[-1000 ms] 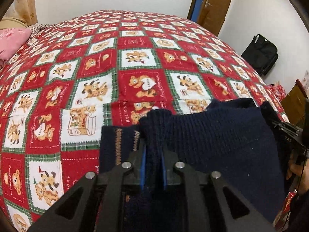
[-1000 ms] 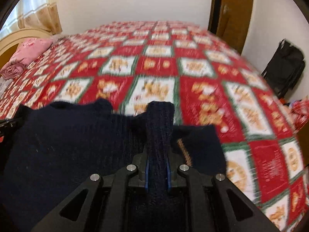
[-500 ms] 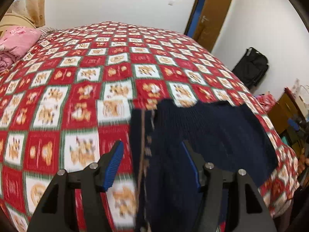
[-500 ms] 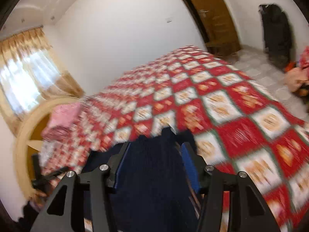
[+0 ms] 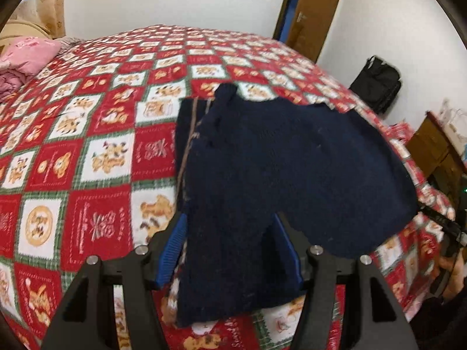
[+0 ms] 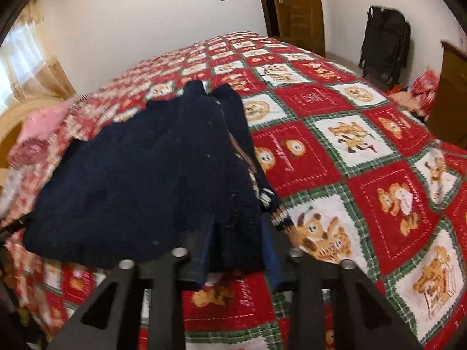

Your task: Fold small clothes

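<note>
Both grippers angle down over the knit navy sweater (image 5: 292, 160) on the bed (image 5: 87, 151): left gripper (image 5: 230, 250) spread, closing slightly; right gripper (image 6: 238, 245) closing, pads straddling its hem, not pinching.

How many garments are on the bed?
1 for sure: the navy sweater on the bedspread, at the near edge between both grippers. The pink bundle by the headboard could hold more.

sweater (image 5: 277, 160): navy knit, matt, fuzzy; bedspread (image 5: 87, 134): printed cloth, matt; door (image 6: 294, 5): glossy wood
</note>
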The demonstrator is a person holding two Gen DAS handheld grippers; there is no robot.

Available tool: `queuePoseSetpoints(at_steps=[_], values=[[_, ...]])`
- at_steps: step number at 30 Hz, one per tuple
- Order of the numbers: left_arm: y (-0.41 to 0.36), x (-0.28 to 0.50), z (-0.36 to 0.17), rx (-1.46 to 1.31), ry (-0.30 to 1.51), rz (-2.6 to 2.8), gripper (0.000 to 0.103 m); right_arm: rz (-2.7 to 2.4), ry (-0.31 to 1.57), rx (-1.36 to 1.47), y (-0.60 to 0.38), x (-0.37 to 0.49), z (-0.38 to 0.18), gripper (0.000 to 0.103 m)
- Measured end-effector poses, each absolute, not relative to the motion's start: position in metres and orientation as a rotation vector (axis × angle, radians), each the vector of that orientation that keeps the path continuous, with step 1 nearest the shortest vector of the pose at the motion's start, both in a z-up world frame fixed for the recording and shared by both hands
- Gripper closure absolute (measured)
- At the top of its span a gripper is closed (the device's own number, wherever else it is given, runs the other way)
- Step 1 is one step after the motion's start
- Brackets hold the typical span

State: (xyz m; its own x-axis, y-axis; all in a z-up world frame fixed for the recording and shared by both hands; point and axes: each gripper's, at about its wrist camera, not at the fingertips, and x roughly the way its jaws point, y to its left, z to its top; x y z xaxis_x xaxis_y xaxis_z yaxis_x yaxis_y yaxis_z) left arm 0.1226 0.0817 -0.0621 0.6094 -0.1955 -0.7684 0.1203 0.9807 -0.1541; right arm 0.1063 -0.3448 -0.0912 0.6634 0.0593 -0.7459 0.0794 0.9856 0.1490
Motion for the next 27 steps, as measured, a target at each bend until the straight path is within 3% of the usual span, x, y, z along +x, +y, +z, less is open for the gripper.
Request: queuePoseSetpoints(at_steps=[2, 6, 18, 21, 27], values=[[0.084, 0.119, -0.067, -0.076, 0.898, -0.131, 0.065, -0.021, 0.844, 0.168, -0.345, 0.105, -0.094, 0.079], [0.095, 0.112, -0.075, -0.136, 0.893, -0.093, 0.083, -0.033, 0.842, 0.159, -0.346, 0.104, -0.097, 0.08], [0.093, 0.091, -0.08, -0.082, 0.911, -0.067, 0.086, -0.065, 0.889, 0.138, -0.344, 0.097, -0.091, 0.08], [0.096, 0.088, -0.076, -0.084, 0.917, -0.063, 0.086, -0.067, 0.817, 0.111, -0.337, 0.082, -0.074, 0.08], [0.092, 0.094, -0.053, -0.034, 0.893, -0.072, 0.079, 0.004, 0.736, 0.045, -0.301, 0.083, -0.05, 0.08]])
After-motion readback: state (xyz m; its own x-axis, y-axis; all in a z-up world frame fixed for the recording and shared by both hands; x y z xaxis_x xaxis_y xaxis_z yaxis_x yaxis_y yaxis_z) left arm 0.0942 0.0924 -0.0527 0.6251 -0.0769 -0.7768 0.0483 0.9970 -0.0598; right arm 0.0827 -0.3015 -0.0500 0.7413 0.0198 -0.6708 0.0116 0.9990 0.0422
